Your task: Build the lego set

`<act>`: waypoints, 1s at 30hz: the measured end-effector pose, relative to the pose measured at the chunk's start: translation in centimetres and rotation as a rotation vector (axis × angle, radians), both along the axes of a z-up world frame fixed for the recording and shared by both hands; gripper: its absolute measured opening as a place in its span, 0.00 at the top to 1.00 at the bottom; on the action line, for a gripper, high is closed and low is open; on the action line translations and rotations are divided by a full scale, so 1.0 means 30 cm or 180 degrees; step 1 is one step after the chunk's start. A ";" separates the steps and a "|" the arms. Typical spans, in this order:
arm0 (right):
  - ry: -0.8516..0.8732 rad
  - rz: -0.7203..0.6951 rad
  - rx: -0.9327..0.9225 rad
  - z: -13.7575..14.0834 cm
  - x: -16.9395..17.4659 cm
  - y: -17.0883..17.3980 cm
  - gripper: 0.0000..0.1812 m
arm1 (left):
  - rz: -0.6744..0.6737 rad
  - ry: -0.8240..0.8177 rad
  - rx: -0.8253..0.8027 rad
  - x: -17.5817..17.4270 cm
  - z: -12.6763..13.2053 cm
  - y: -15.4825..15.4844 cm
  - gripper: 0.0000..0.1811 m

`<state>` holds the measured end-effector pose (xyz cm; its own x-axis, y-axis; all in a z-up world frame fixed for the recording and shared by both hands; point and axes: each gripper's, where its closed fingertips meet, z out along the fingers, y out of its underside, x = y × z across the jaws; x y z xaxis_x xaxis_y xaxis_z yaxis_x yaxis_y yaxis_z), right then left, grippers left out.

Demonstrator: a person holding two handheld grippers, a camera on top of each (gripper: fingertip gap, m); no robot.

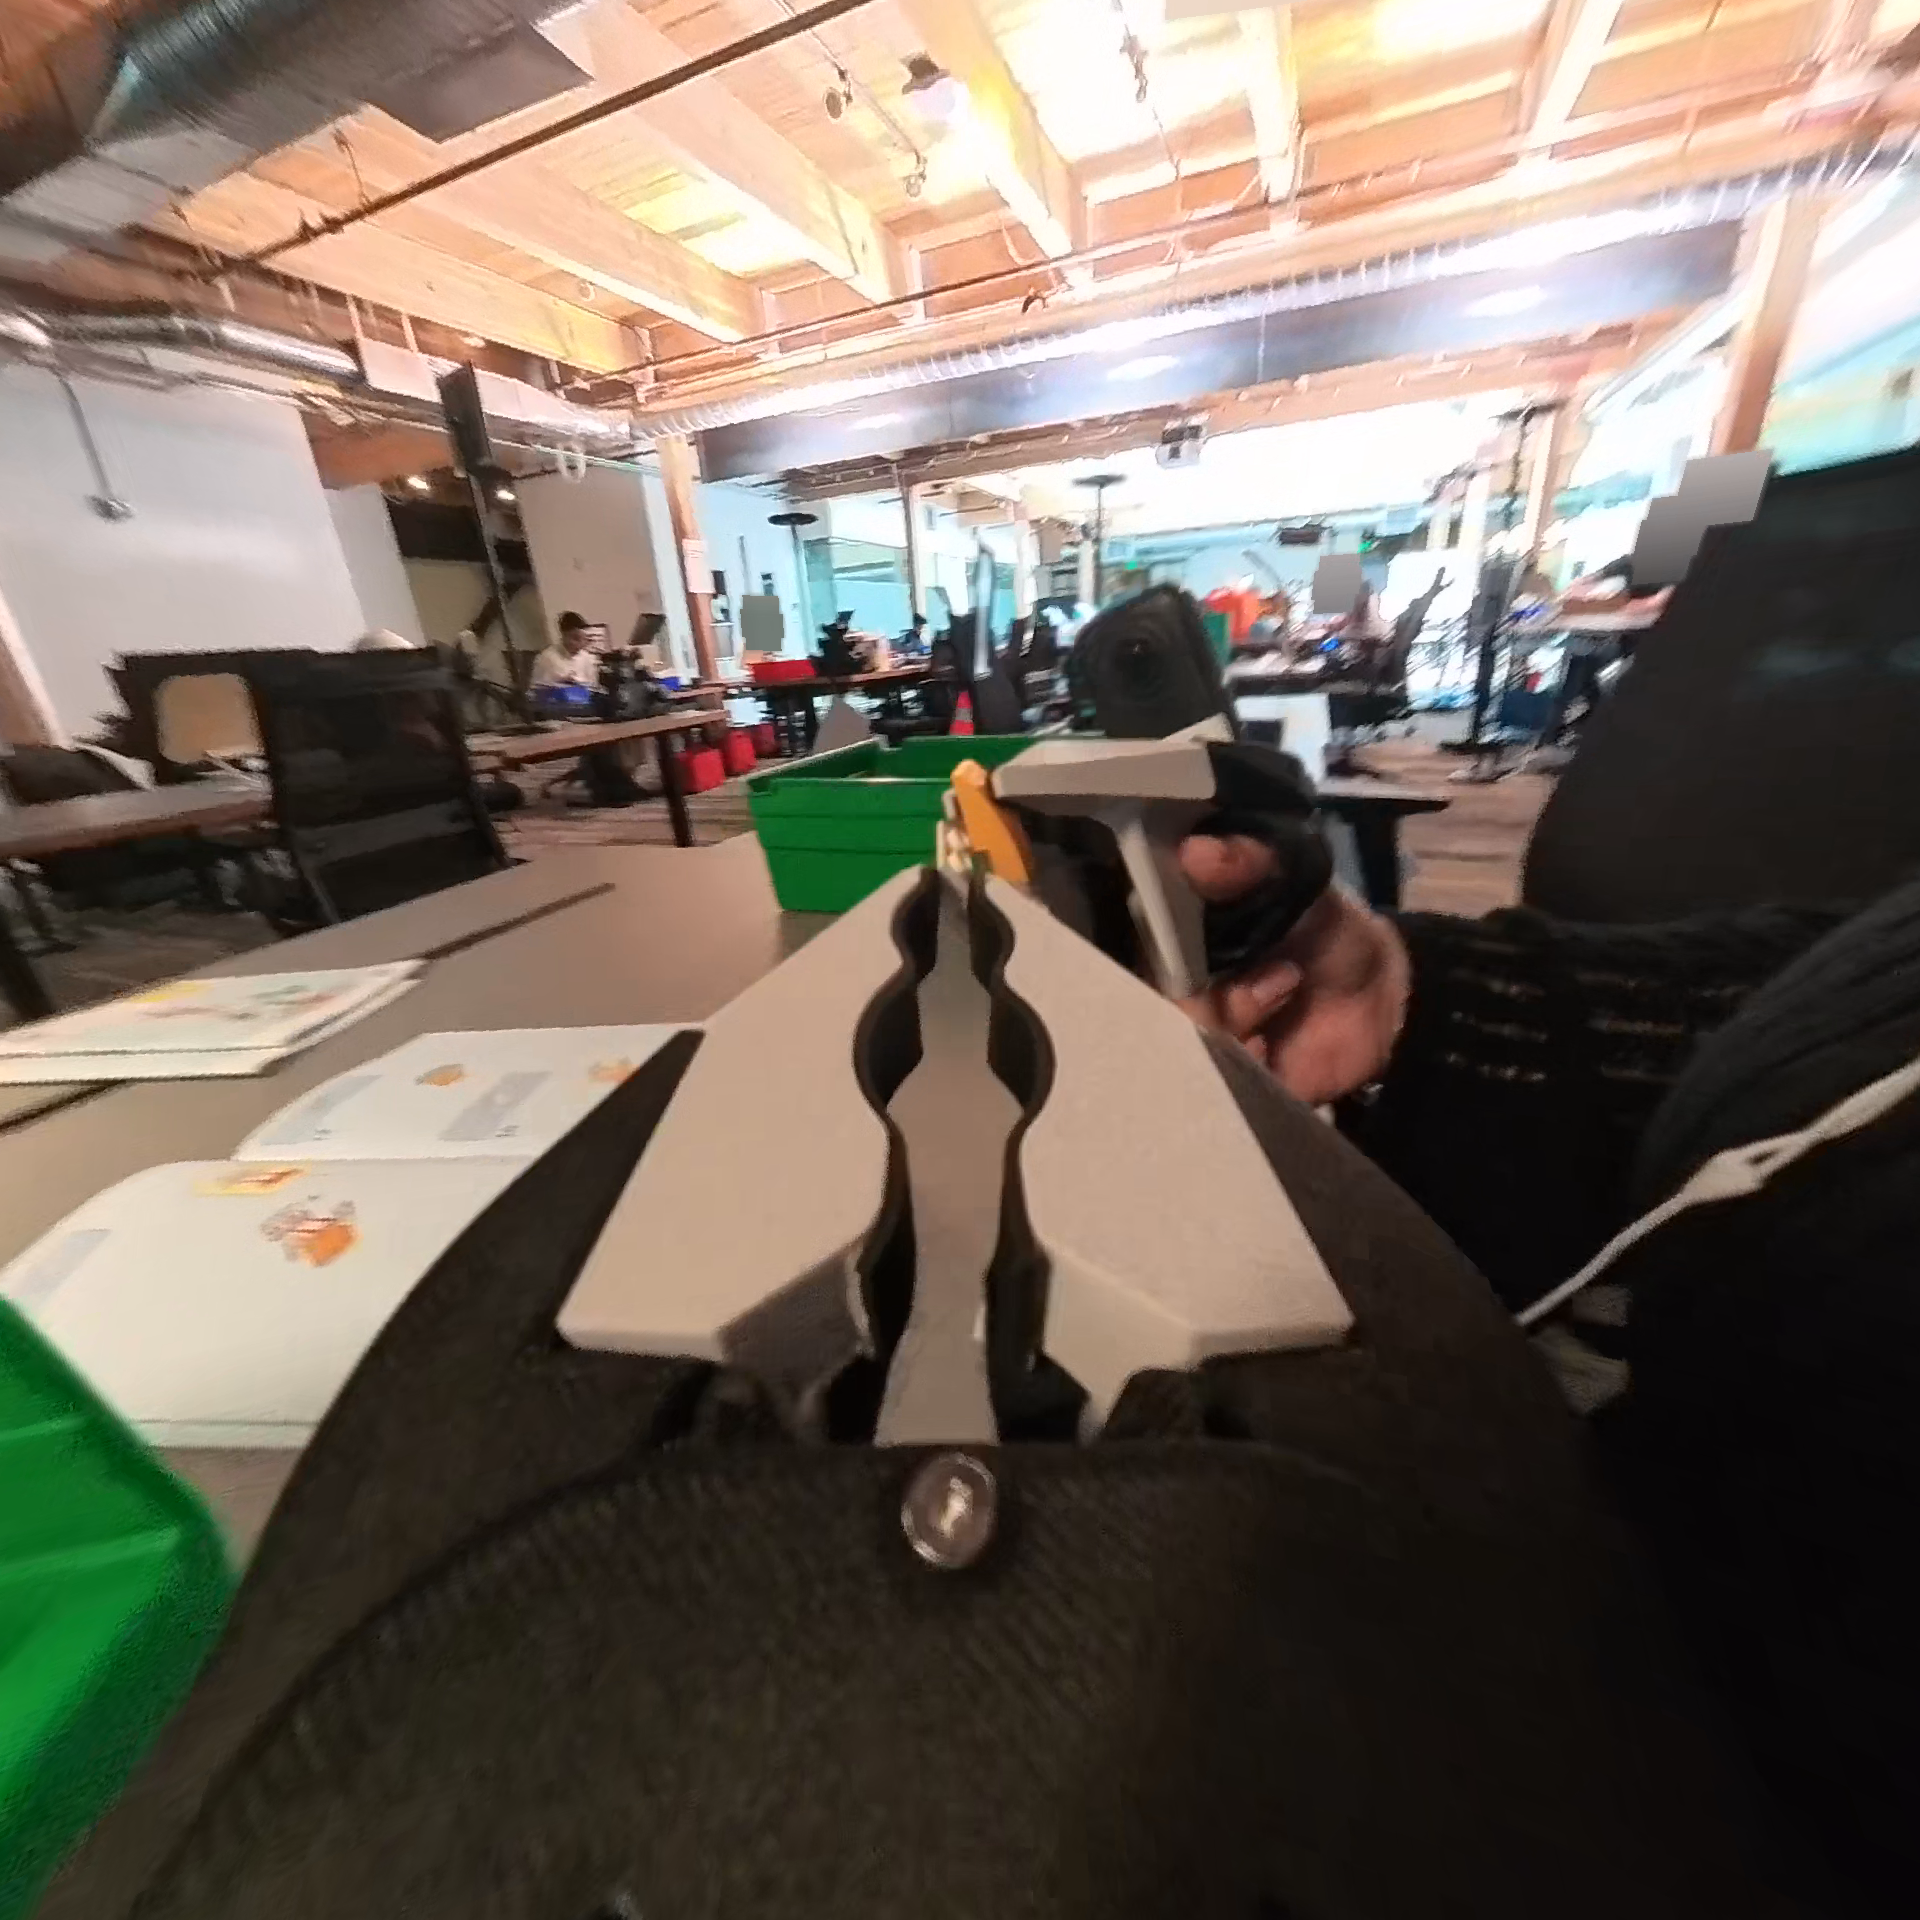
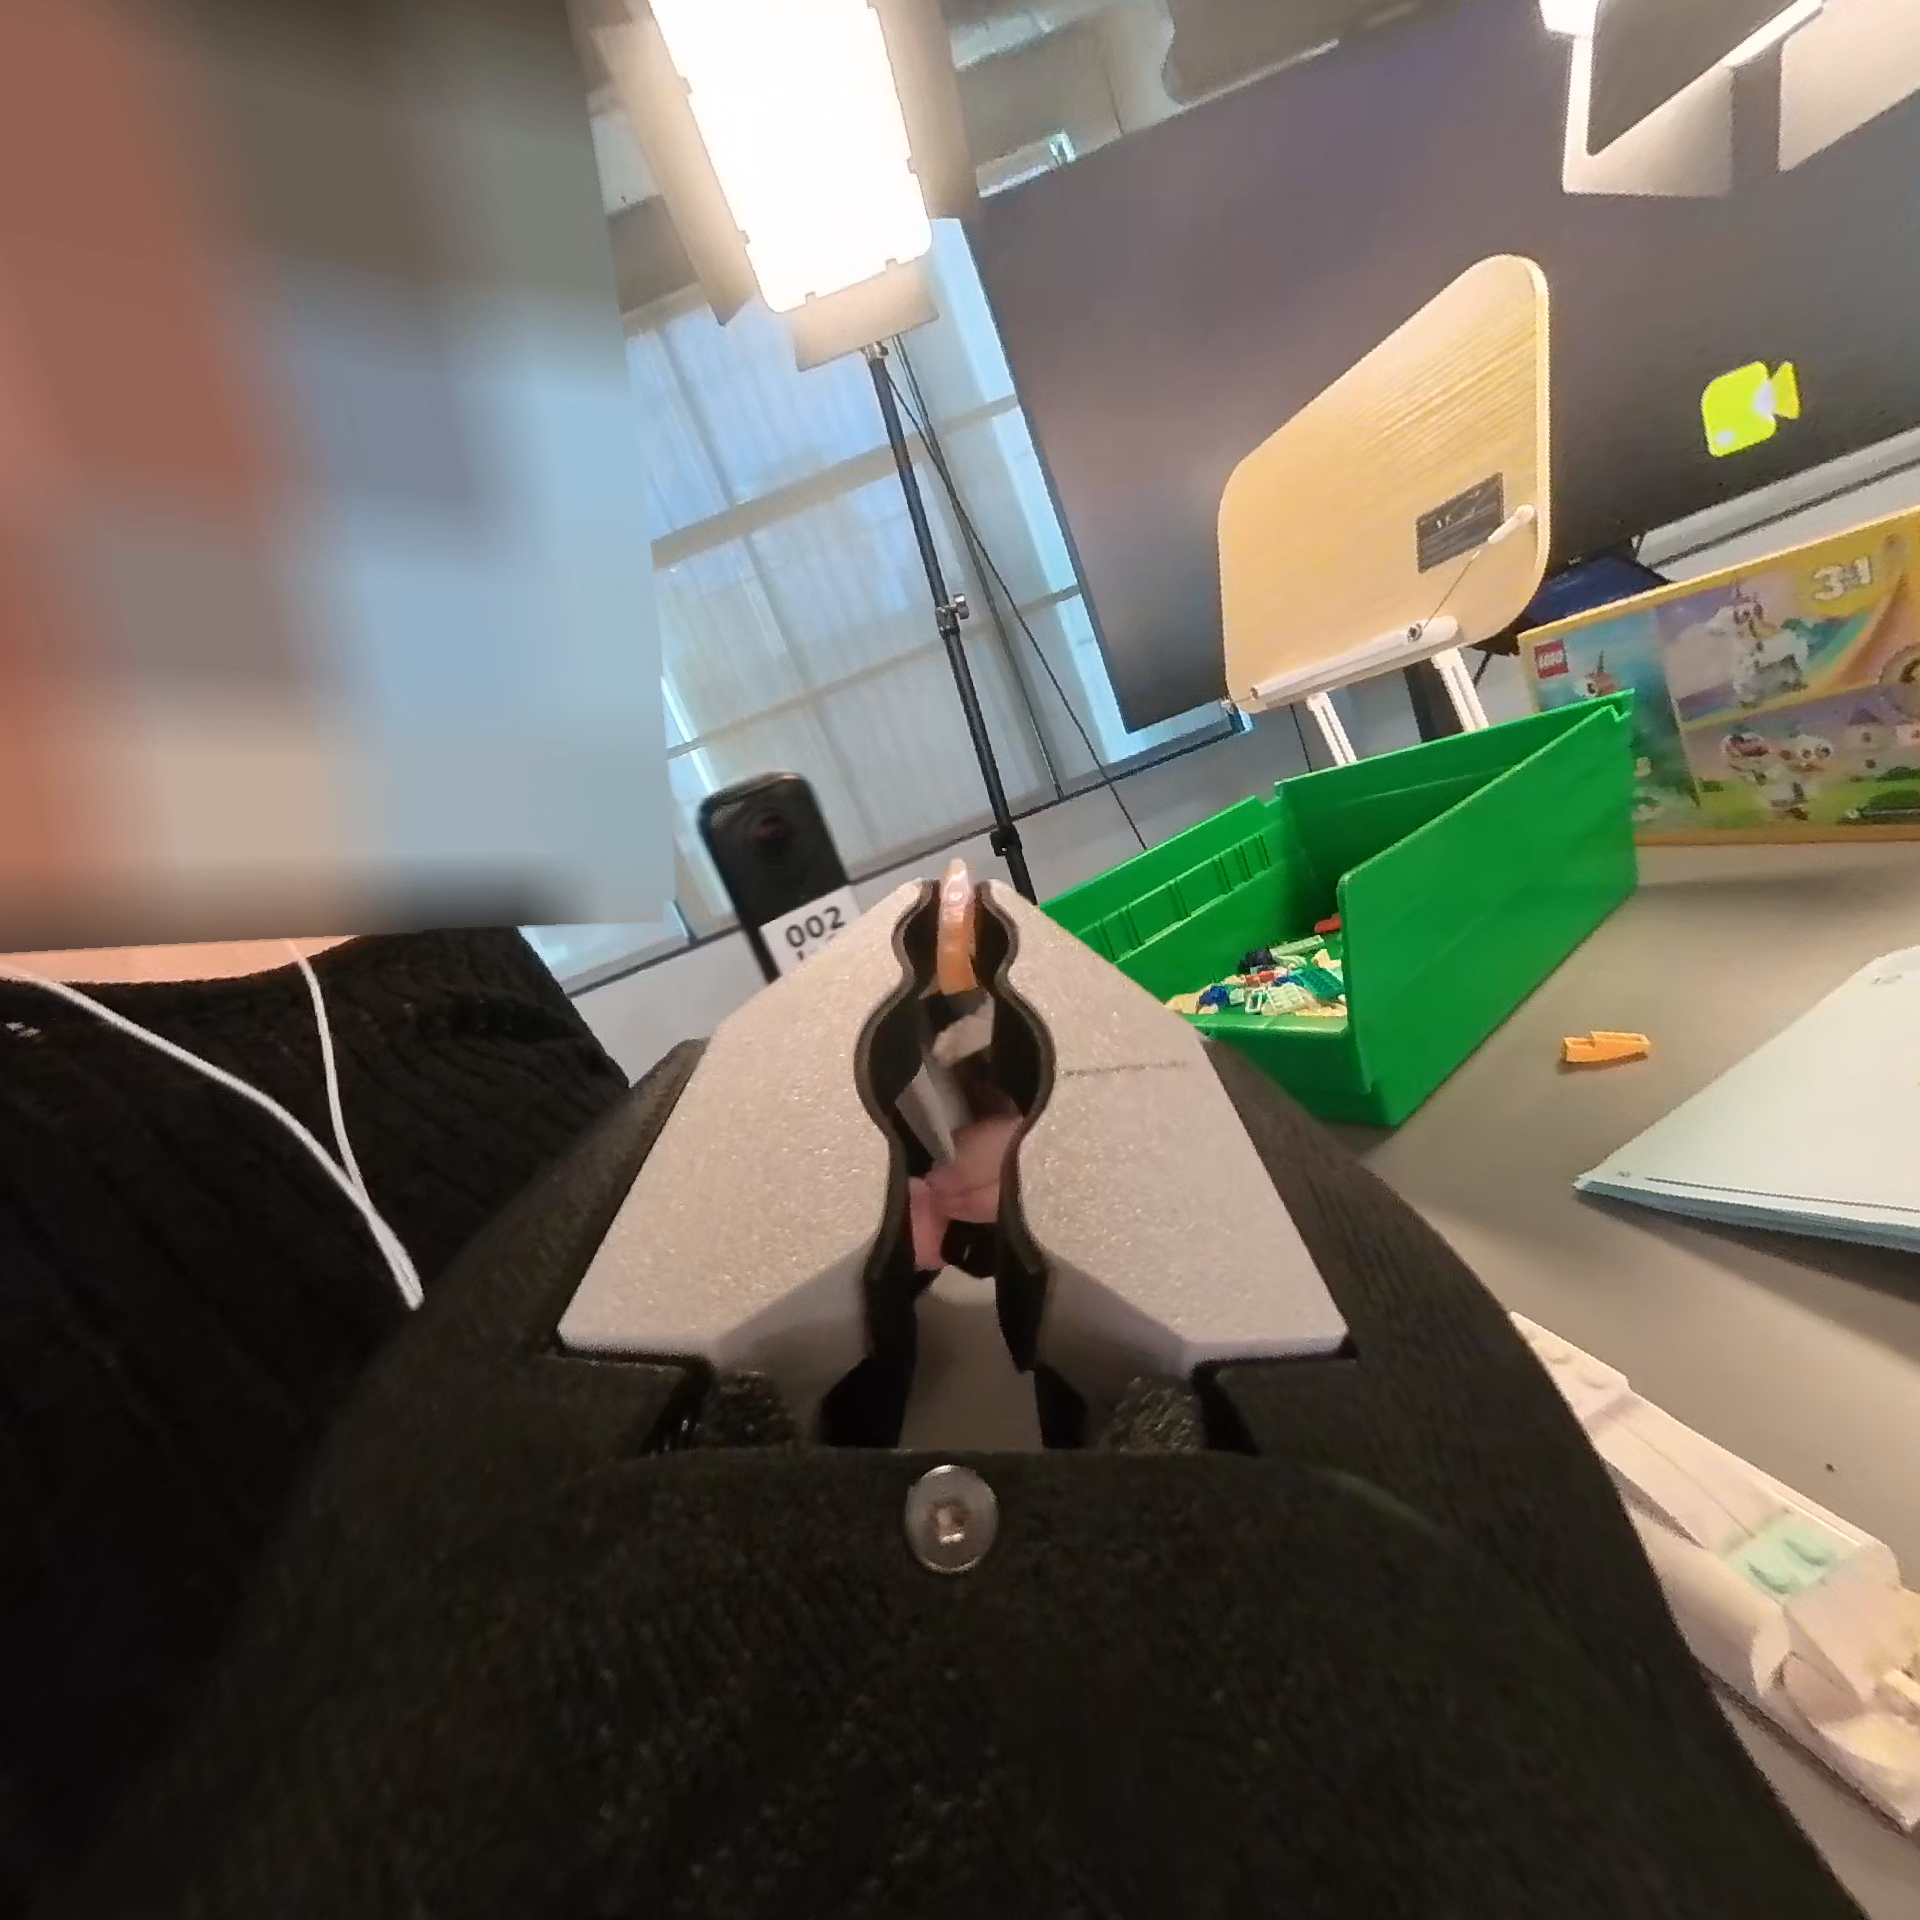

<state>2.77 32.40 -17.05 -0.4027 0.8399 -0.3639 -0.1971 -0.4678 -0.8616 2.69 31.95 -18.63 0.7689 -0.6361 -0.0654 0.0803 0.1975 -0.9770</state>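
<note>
My left gripper point(image 1: 951, 883) is shut, its tips pinching a small white lego piece point(image 1: 953, 847) held up above the table. My right gripper point(image 1: 1003, 800) comes in from the right, held by a hand point(image 1: 1288, 997), and is shut on an orange lego piece point(image 1: 995, 831) that touches the white piece. In the right wrist view my right gripper point(image 2: 956, 896) is shut on the orange piece point(image 2: 956, 940), which stands edge-on between the tips. The left gripper and the white piece are mostly hidden behind the fingers there.
A green bin point(image 2: 1486, 935) with several loose bricks stands on the grey table point(image 2: 1714, 966), also seen in the left wrist view point(image 1: 831, 831). A loose orange piece point(image 2: 1605, 1047), a lego box point(image 2: 1766, 707), open instruction booklets point(image 1: 447, 1081) and a white build point(image 2: 1766, 1621) lie around. My left and right fingertips are right by each other.
</note>
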 end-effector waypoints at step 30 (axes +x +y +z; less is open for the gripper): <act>0.0734 0.0211 0.0389 0.096 0.047 -0.058 0.97 | -0.1941 -0.1954 -0.1301 0.015 0.048 -0.038 0.98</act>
<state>4.17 30.65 -14.18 -0.5188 0.8410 -0.1535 -0.3672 -0.3814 -0.8484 3.16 30.80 -17.19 0.1238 -0.8227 0.5548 0.5779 -0.3948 -0.7143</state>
